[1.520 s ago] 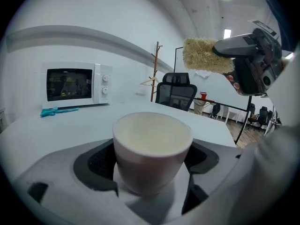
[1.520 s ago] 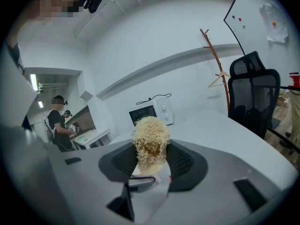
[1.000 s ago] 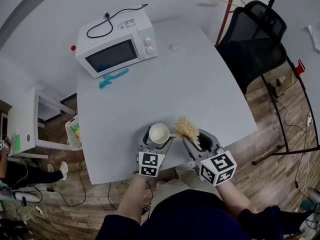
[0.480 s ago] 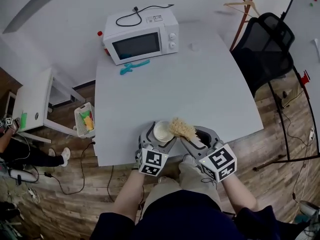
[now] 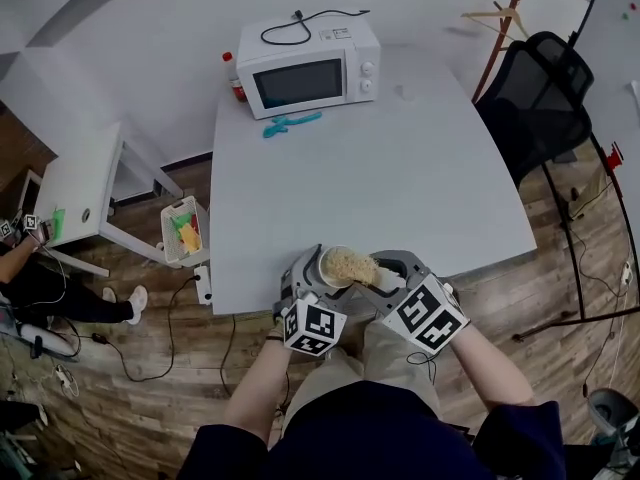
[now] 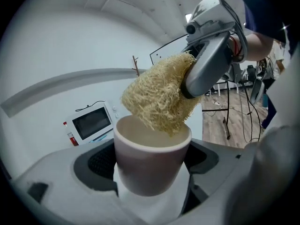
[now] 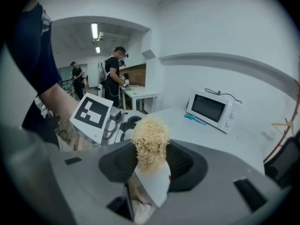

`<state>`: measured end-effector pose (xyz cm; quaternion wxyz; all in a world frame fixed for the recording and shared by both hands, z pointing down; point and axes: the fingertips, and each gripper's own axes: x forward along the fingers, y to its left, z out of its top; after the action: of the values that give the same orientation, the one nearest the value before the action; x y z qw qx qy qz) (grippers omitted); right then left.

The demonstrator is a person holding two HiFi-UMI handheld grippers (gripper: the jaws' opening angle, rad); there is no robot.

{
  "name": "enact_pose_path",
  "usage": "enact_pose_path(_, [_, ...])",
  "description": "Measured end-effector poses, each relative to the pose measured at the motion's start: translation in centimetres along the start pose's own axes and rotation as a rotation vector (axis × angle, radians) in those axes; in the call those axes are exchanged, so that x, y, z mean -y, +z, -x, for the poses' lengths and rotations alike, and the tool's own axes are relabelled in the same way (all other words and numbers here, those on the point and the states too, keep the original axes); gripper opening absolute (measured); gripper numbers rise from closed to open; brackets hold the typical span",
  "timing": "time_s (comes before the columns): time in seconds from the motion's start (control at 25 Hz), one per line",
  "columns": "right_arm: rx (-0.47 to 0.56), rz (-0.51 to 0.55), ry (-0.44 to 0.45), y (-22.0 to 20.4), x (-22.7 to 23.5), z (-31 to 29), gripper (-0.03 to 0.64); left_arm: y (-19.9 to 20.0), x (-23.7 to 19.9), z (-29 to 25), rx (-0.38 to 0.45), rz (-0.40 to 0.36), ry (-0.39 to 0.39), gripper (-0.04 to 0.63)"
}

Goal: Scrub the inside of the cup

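Note:
My left gripper (image 5: 322, 271) is shut on a cream cup (image 5: 330, 268), held upright just off the grey table's (image 5: 400, 183) near edge. In the left gripper view the cup (image 6: 151, 161) stands between the jaws with its mouth up. My right gripper (image 5: 378, 273) is shut on a straw-coloured loofah scrubber (image 5: 350, 265) that sits in the cup's mouth. The loofah (image 6: 159, 97) dips past the rim on the far side. In the right gripper view the loofah (image 7: 150, 142) sticks up from the jaws (image 7: 149, 165), and the left gripper's marker cube (image 7: 91, 116) lies behind it.
A white microwave (image 5: 310, 66) stands at the table's far edge, a teal tool (image 5: 292, 123) in front of it and a red-capped bottle (image 5: 236, 80) beside it. A black chair (image 5: 535, 93) is at the right, a small basket (image 5: 185, 233) on the floor at the left. People stand far off (image 7: 112, 74).
Both grippers drew closer to my body and the right one swung left, bringing the loofah from beside the cup onto its mouth. The head view shifted, so the table sits farther right.

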<state>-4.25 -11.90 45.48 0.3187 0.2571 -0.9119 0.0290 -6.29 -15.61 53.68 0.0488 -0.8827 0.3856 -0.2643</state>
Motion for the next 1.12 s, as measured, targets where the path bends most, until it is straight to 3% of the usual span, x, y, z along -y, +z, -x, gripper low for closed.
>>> enact_pose_path(0.28, [-0.199, 0.355, 0.080, 0.6, -1.7, -1.1, 0.175, -0.1, 0.1, 1.4, -0.015, -0.106, 0.026, 0.419])
enact_pose_path(0.52, [-0.340, 0.678, 0.076, -0.4, -3.1, -3.0, 0.173, -0.2, 0.7, 2.1, -0.034, -0.174, 0.036, 0.419])
enact_pose_path(0.72, [-0.393, 0.913, 0.061, -1.0, -3.9, -4.9, 0.174, 0.1, 1.3, 2.7, -0.022, -0.179, 0.027, 0.419])
enact_pose_path(0.88, [-0.395, 0.984, 0.087, -1.2, -4.6, -5.8, 0.173, 0.0, 1.4, 3.1, -0.027, -0.191, 0.031, 0.419])
enact_pose_path(1.12, [-0.384, 0.982, 0.104, -1.0, -5.2, -6.3, 0.172, -0.6, 1.2, 3.6, -0.036, -0.177, 0.041, 0.419])
